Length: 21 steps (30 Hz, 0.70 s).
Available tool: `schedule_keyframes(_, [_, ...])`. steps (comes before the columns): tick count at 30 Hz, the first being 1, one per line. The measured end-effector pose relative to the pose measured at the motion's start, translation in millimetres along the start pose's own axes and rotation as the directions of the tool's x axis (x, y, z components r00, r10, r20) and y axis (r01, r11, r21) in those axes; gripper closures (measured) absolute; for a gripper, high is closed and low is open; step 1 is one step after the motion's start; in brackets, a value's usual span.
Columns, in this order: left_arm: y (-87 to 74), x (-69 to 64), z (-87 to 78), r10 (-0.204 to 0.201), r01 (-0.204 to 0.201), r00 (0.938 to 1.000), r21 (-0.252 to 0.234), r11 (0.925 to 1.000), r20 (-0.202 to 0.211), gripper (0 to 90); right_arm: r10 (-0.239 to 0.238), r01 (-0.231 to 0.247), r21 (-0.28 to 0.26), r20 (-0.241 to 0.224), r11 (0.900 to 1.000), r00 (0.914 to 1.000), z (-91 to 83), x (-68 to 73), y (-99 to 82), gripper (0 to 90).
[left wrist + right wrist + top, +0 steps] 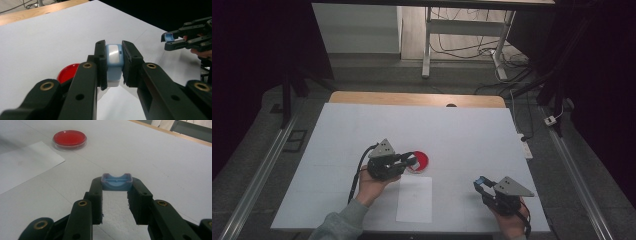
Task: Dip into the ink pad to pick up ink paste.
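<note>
- Left gripper [113,66] is clamped on a blue-and-white stamp [114,62] above the red dish [419,161].
- Right gripper [116,192] pinches a blue cap [116,182] over the table [472,135].

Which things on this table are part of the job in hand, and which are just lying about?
In the job:
- blue stamp body, clamped in left claw
- blue cap, clamped in right claw
- red ink dish
- paper sheet

Lying about:
- power strip
- floor cables
</note>
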<state>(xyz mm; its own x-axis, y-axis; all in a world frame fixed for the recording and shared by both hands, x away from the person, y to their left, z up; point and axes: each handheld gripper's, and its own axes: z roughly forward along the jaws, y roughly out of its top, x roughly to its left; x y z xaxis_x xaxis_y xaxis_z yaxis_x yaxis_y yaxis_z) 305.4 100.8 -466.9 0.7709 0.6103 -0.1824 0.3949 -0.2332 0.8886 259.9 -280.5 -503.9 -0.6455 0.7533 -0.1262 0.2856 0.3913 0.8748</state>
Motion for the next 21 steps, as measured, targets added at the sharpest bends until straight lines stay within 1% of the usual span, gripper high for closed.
schedule_keyframes(6, [4.7,4.3,2.1,0.002,-0.002,1.0000,0.016,0.9999,-0.003,75.6,0.004,-0.004,0.009,0.009,0.9999,1.0000,1.3,-0.7,-0.4,65.2])
schedule_keyframes(9, [8.9,5.8,4.2,0.015,-0.015,0.9999,0.027,0.9995,-0.005,75.6,0.011,-0.011,0.001,0.012,0.9999,0.9999,0.1,0.0,0.0,65.2])
schedule_keyframes(12, [12.5,7.8,8.9,0.041,-0.040,0.9990,0.055,0.9977,-0.018,75.6,0.006,-0.006,0.005,0.014,1.0000,0.9999,-0.1,0.4,0.2,65.2])
schedule_keyframes(13, [12.8,9.3,10.3,0.042,-0.041,0.9989,0.060,0.9974,-0.020,75.6,0.006,-0.006,0.005,0.011,1.0000,0.9999,0.3,0.4,0.1,65.2])
schedule_keyframes(15, [12.2,12.8,13.3,0.031,-0.030,0.9994,0.062,0.9976,-0.018,75.6,0.008,-0.008,0.007,0.009,0.9999,0.9999,0.6,0.3,-0.3,65.2])
schedule_keyframes(18, [10.6,17.9,18.0,0.025,-0.024,0.9995,0.072,0.9971,-0.019,75.6,0.007,-0.007,0.008,0.007,0.9999,0.9999,0.8,-0.3,-0.5,65.2])
schedule_keyframes(21, [9.3,21.3,21.6,0.018,-0.017,0.9998,0.067,0.9976,-0.011,75.6,0.007,-0.007,0.007,0.008,0.9999,0.9999,0.8,-0.6,-0.8,65.2])
